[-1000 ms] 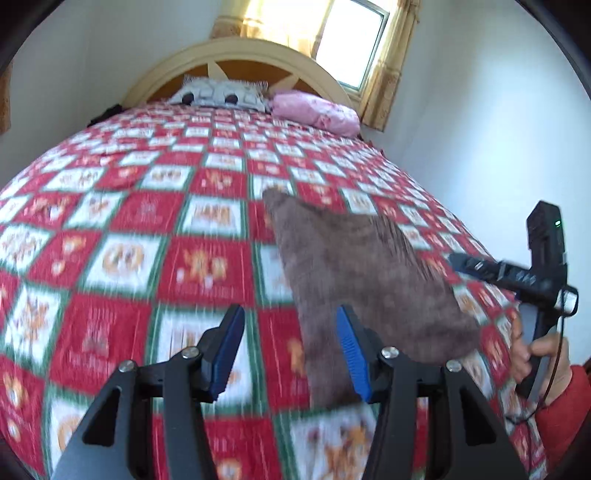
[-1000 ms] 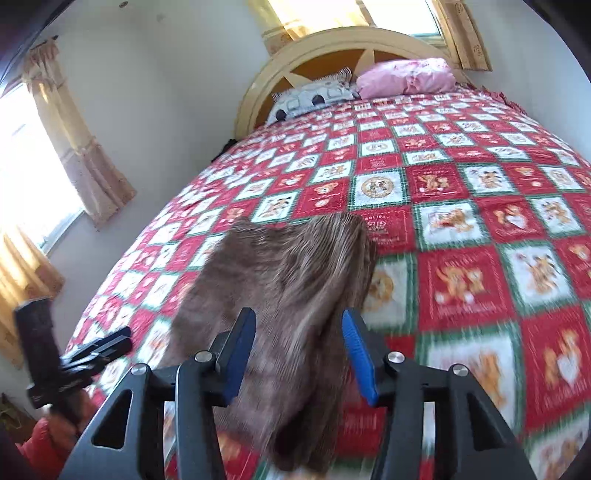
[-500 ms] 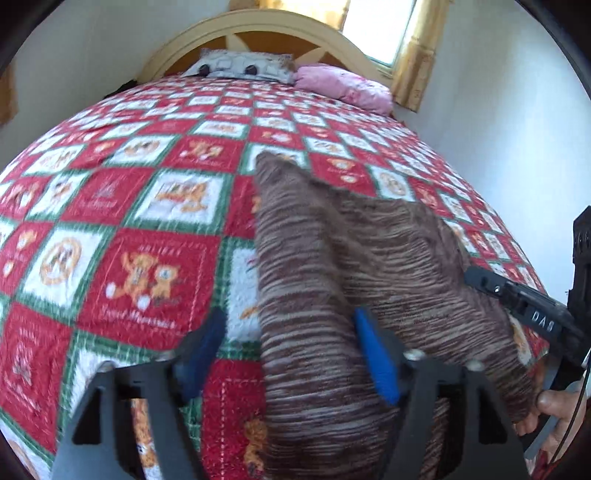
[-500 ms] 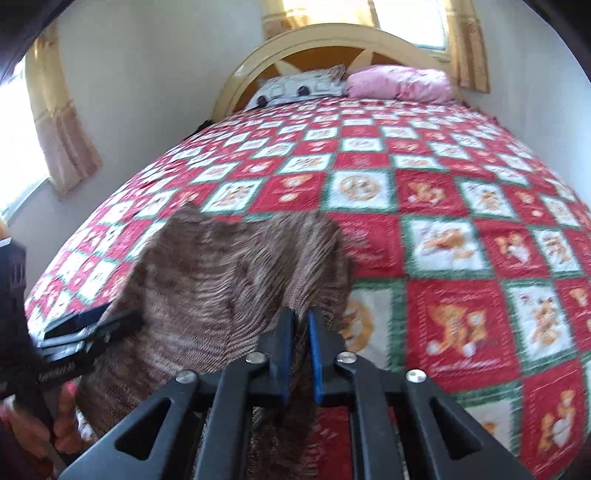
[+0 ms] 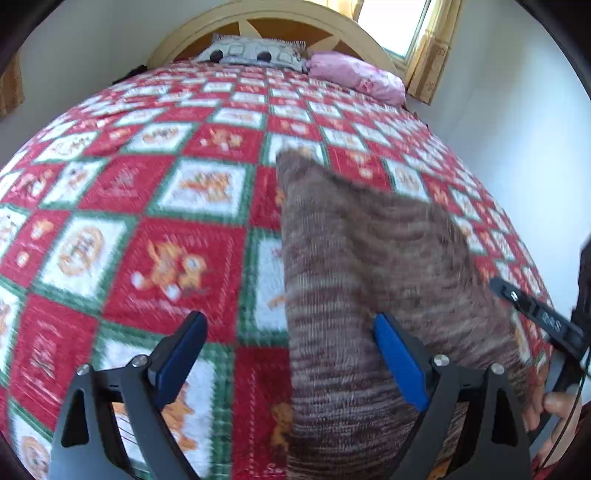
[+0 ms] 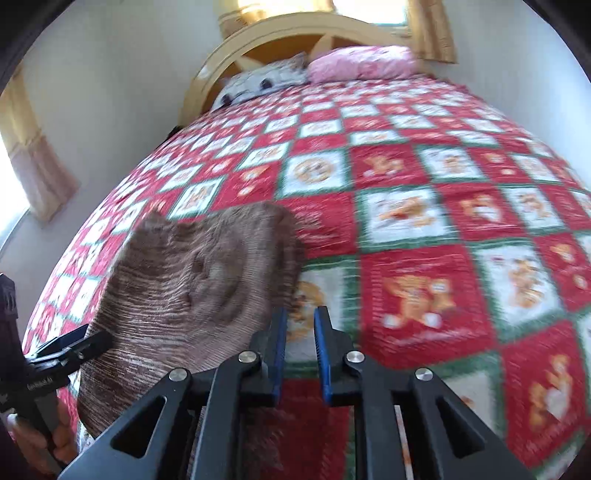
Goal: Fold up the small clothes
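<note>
Cloth (image 5: 369, 295) lies at the bed's (image 5: 184, 229) near edge. Your left gripper (image 5: 291, 354) is opening wide astride its side edge; your right gripper (image 6: 300, 350), barely parted and opening, pinches nothing. Closing now risks grabbing bedspread, dragging the fold askew.

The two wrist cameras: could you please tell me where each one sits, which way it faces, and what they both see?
Left wrist: rides the left gripper, jaws opening, looking down the bed toward the headboard; the brown knit garment's edge lies between its fingers; the other hand shows at right.
Right wrist: rides the right gripper, jaws opening on a narrow gap over bedspread beside the garment; a hand shows lower left.
Shared: garment, bedspread, headboard, pink pillow and grey pillow.
</note>
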### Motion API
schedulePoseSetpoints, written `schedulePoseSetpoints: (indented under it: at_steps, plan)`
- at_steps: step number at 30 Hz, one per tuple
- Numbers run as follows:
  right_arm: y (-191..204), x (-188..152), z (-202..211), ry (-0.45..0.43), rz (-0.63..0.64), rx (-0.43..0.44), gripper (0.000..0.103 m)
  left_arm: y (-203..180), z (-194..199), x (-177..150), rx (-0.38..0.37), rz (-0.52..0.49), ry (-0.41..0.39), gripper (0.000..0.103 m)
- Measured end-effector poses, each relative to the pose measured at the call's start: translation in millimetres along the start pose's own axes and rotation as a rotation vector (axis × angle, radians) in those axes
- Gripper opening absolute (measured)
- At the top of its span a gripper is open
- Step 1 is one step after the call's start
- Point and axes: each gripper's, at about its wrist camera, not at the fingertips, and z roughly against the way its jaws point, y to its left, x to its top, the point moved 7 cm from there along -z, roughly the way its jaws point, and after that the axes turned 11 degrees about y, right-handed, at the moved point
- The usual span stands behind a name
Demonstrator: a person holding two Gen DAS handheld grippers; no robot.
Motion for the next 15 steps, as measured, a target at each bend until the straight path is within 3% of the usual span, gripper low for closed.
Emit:
schedulePoseSetpoints:
  at_steps: [2, 4, 5, 7, 9, 12, 15]
  plan:
    - [1, 2, 16, -0.04, -0.028, 0.065, 0.018, -3, 7, 16, -0.032, 0.017, -0.037, 0.094]
    - [4, 6, 28, -0.081, -0.059, 0.098, 0.04, -6, 6, 29, -0.049, 0.025, -0.043, 0.094]
    - [8, 8, 31, -0.098, -0.055, 0.093, 0.042, -7, 4, 37, -0.034, 0.033, -0.054, 0.093]
    - [25, 13, 35, -0.134, 0.02, 0.063, 0.042, -5, -5, 47, 0.013, 0.055, -0.078, 0.082]
    - [44, 15, 33, -0.138, 0.111, 0.021, 0.042, 1, -20, 49, 0.027, 0.084, -0.054, 0.072]
    - [69, 11, 13, -0.089, 0.225, 0.016, 0.03, 16, -49, 37, 0.005, 0.17, 0.015, 0.069]
    - [62, 1, -21, 0.006, 0.213, -0.005, 0.027, 13, -46, 34, 0.009, 0.152, -0.02, 0.069]
